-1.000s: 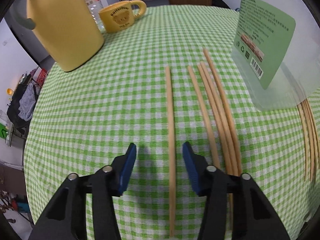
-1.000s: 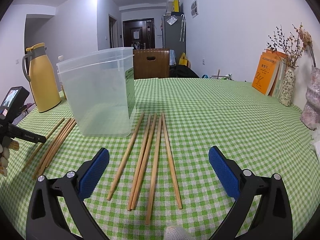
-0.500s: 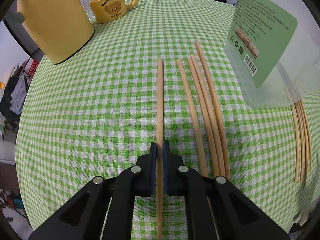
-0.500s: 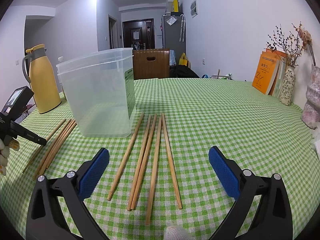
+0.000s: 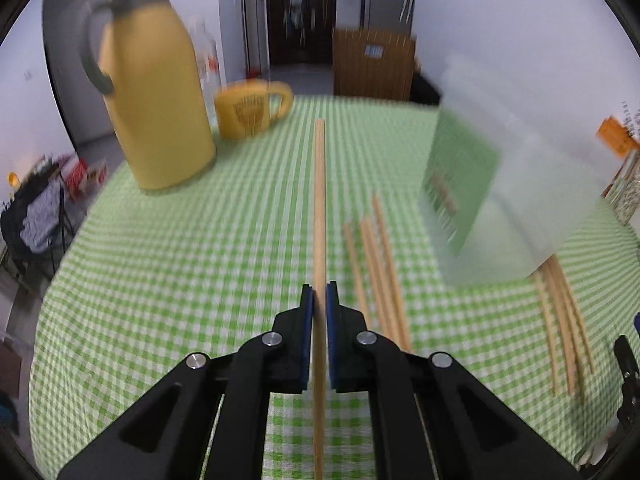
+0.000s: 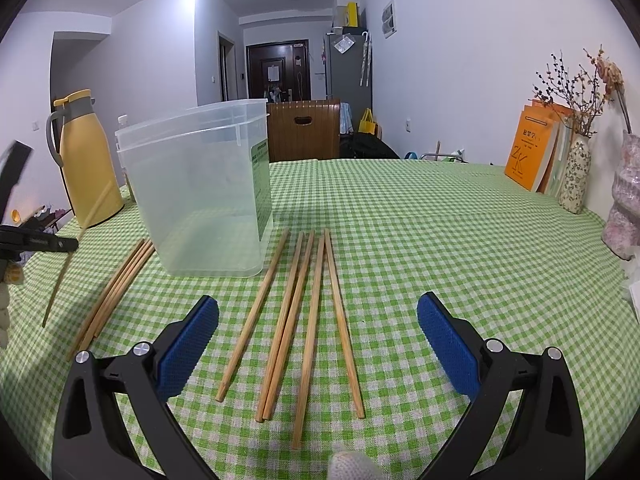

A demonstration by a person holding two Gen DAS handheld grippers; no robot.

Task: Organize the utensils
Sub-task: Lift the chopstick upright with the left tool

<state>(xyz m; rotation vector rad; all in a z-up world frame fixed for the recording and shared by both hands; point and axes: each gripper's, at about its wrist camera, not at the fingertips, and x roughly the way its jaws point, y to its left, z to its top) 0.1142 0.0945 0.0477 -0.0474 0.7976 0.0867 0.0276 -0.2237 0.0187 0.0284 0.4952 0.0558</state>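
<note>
A round surface (image 6: 420,216) under green check cloth fills a white-walled room with a dark door far back; a yellow flask (image 5: 154,96) and mug (image 5: 250,108) stand far left, a clear tub (image 6: 200,192) at centre, and books (image 6: 528,156) and vases at the right edge. 3 chopsticks (image 6: 116,284) lie left of the tub and 5 chopsticks (image 6: 304,308) lie in the open near middle, with bare cloth to the right. The left gripper (image 5: 319,312) tilts down, jaws clamped on 1 chopstick (image 5: 319,200) lifted clear of the cloth; the right gripper (image 6: 318,344) hovers over the 5, jaws wide, holding nothing.
</note>
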